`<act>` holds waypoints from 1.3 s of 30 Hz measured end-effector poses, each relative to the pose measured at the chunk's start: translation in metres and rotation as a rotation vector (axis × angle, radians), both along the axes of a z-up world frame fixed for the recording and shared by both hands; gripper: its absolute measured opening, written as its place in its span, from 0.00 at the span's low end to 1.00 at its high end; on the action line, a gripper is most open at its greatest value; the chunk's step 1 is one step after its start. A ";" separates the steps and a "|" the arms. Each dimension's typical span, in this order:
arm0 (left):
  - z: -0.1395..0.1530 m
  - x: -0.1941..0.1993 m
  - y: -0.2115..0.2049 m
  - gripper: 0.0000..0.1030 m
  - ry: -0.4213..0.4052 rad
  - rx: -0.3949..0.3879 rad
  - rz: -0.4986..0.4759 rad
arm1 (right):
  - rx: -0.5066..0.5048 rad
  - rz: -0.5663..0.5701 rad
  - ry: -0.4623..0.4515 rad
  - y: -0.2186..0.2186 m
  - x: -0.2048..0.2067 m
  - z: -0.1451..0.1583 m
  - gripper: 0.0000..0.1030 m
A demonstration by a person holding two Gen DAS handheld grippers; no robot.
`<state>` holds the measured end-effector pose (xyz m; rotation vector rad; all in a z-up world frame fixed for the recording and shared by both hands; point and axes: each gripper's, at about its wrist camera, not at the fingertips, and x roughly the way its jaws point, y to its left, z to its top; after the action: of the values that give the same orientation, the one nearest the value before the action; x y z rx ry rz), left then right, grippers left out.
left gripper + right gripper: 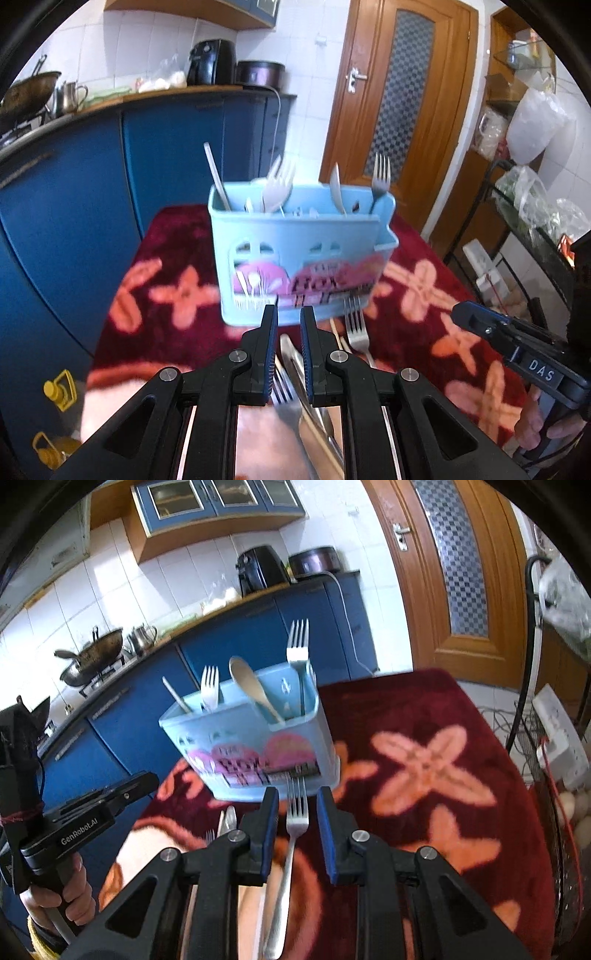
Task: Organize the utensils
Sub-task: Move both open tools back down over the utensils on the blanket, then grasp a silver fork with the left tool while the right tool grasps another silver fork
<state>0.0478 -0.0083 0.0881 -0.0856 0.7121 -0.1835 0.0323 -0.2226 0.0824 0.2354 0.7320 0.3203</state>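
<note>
A light blue utensil caddy stands on the red flowered cloth and holds several forks, spoons and a white straw; it also shows in the right wrist view. My left gripper is open, just in front of the caddy, above a knife and a fork lying on the cloth. A second fork lies to its right. My right gripper is open with a metal fork lying on the cloth between its fingers, untouched.
The table with the red flowered cloth has blue kitchen cabinets to its left and a wooden door behind. A wire rack with bags stands to the right. Yellow oil bottles sit on the floor at left.
</note>
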 end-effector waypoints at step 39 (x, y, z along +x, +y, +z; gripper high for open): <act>-0.098 0.009 -0.019 0.40 0.171 0.085 -0.012 | -0.021 0.031 0.141 -0.001 -0.008 -0.043 0.23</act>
<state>0.0564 -0.0277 -0.0098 -0.0157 0.8904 -0.1586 0.0241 -0.2234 0.0393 0.2287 0.8782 0.3281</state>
